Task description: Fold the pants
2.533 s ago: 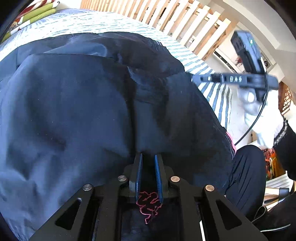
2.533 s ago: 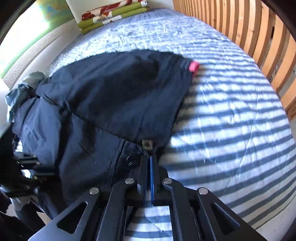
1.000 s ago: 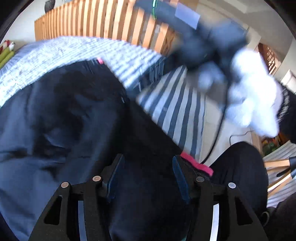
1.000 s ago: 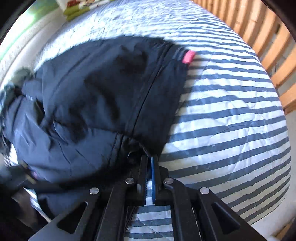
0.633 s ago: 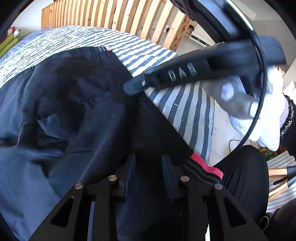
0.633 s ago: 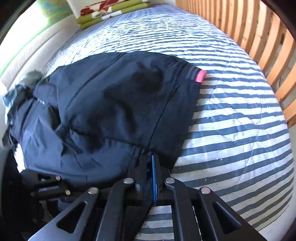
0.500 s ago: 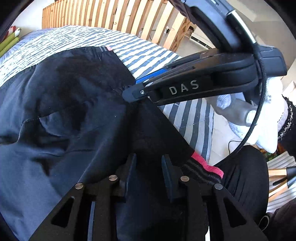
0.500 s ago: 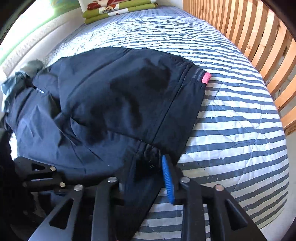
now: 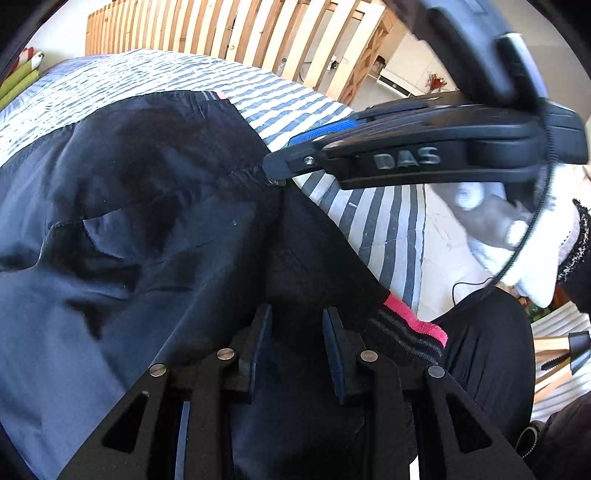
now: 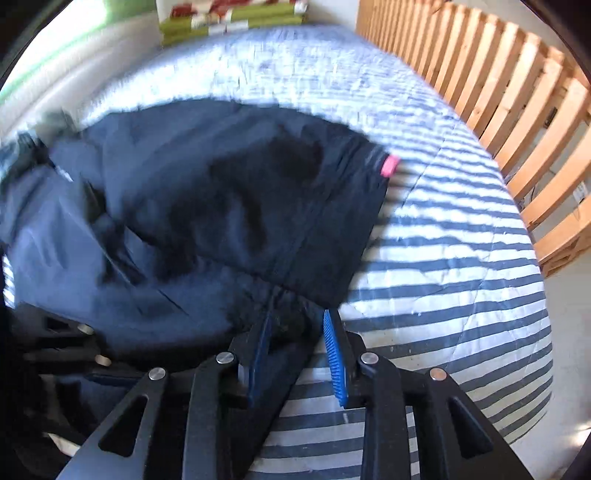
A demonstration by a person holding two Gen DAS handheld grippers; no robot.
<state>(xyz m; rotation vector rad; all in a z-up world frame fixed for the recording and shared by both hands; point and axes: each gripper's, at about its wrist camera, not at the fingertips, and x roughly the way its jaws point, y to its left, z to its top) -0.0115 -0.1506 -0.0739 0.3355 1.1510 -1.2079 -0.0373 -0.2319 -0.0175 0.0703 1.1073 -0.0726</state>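
Striped blue and white bedding covers the bed [image 10: 443, 266], and a wooden rail [image 10: 517, 110] runs along its far side. Dark pants [image 10: 221, 206] lie on the bed, folded over so one layer sits on top of another, with the near end hanging toward the person. A pink tag [image 10: 390, 165] sticks out at the far corner, and a pink band [image 9: 413, 325] shows at the near edge in the left view. That looks like the waistband, so the pants seem doubled back on themselves, but the fold is lumpy and not neat yet. The left gripper [image 9: 297, 328] has its jaws apart, with dark cloth lying between them but not pinched. The right gripper [image 10: 295, 328] also has its jaws spread wide, and a bunched bit of cloth sits loose between the blue pads. So neither one is holding the pants now; both look as if they have just let go or are about to grab a new spot. In the left view the right gripper's tip touches the cloth at a seam where the top layer ends, near the edge of the bed. That is a good place to pinch for the next fold. White letters on the side of that gripper read "DAS". A gloved hand [image 9: 517, 236] holds it. Green and red folded things [image 10: 229, 18] sit at the head of the bed; any writing there is too blurry to read.
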